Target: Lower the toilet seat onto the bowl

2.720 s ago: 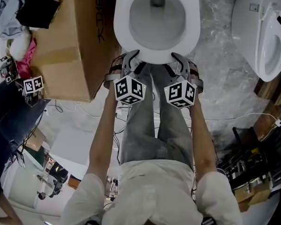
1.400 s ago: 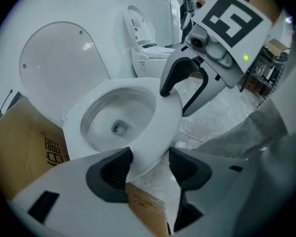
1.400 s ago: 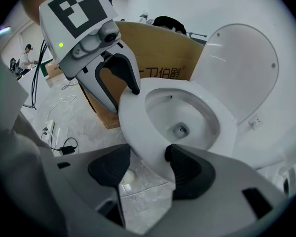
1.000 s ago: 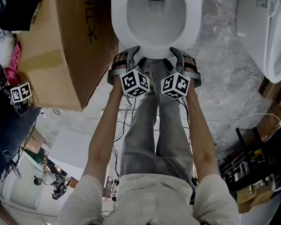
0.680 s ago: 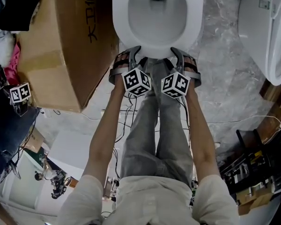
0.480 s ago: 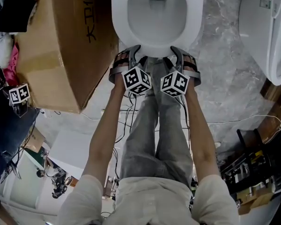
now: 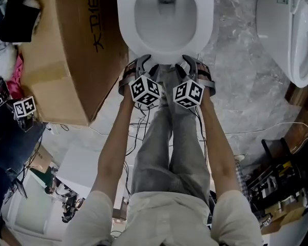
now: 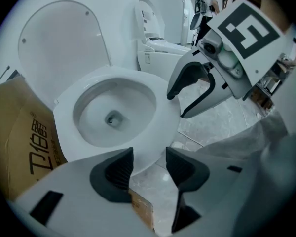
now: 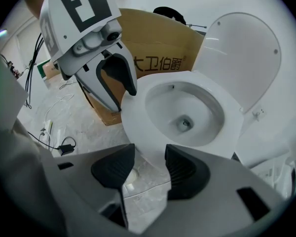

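Toilet seat lies flat on top of the bowl as a wide white ring. You can look down through its hole and see the drain at the bottom. The lid stands up behind the toilet, and its round white face looks toward the front.

A person stands at the front of the toilet with both arms held out and down. Each hand holds a pair of tongs. The left tongs are just beside the front edge of the toilet, a bit to its left. The right tongs are just beside that same front edge, a bit to its right. I cannot tell if the tips touch the seat.

Both tongs are open. Their dark pads have just come a little closer together, and a gap shows between them. The pads press on nothing. Through each gap you see only the front edge of the toilet and the grey floor under it.

Each pair of tongs has a cube with black and white squares, the left cube and the right cube. They sit side by side in front of the toilet, above the person's legs.

A big brown cardboard box stands right next to the toilet on its left. A second white toilet stands well apart on its right
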Available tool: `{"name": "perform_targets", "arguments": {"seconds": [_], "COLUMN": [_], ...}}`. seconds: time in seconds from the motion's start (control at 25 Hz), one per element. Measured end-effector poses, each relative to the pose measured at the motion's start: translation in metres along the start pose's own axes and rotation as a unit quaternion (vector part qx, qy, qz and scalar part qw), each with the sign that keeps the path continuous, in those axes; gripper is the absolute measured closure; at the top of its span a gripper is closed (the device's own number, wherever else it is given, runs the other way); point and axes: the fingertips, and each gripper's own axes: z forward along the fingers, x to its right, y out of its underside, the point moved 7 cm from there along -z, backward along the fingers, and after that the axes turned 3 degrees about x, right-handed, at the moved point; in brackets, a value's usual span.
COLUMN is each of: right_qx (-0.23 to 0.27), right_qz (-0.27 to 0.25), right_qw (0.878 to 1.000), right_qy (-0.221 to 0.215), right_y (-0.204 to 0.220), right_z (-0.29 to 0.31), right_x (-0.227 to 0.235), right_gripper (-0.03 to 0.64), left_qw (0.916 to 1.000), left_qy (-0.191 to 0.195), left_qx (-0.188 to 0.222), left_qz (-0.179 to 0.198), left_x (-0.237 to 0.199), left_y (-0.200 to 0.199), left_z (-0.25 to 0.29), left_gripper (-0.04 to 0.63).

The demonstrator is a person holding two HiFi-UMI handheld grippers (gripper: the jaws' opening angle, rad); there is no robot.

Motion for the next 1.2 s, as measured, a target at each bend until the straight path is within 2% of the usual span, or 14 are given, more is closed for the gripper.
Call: {"name": "perform_targets", "arguments": {"seconds": [0.2, 0.32, 0.48, 0.64, 0.8, 1.0, 1.2], "right_qx": [0.031, 0.071, 0.129, 0.176, 0.220, 0.226, 0.231], "right_qz": [0.068, 0.122, 0.167, 0.183, 0.175, 0.174, 0.180], "right_qw": [0.997, 0.990, 0.976, 0.964, 0.955, 0.954, 0.951], "right_qy": [0.006, 0.022, 0.060, 0.080, 0.100, 0.093, 0.101], "right_y": [-0.006, -0.017, -0.041, -0.066, -0.090, -0.105, -0.108], "right_z": [-0.022, -0.043, -0.077, -0.107, -0.131, -0.149, -0.153], "right_x": [0.010, 0.025, 0.052, 0.075, 0.095, 0.104, 0.105], "right_gripper": [0.452, 0.505, 0.603, 0.606, 0.607, 0.611, 0.611], "left_qw": [0.9994, 0.9972, 0.9907, 0.9796, 0.9652, 0.9433, 0.9330], "left_qy": [-0.002, -0.017, -0.043, -0.067, -0.087, -0.099, -0.110], "left_qx": [0.033, 0.069, 0.120, 0.174, 0.221, 0.274, 0.292], "left_qz": [-0.010, -0.024, -0.046, -0.076, -0.109, -0.159, -0.180], "left_x": [-0.003, -0.010, -0.025, -0.040, -0.052, -0.058, -0.057], "left_y": [-0.014, -0.030, -0.054, -0.077, -0.094, -0.105, -0.104], "left_z": [-0.016, -0.034, -0.061, -0.085, -0.107, -0.135, -0.149], "left_gripper": [0.426, 0.472, 0.525, 0.558, 0.580, 0.581, 0.581]}}
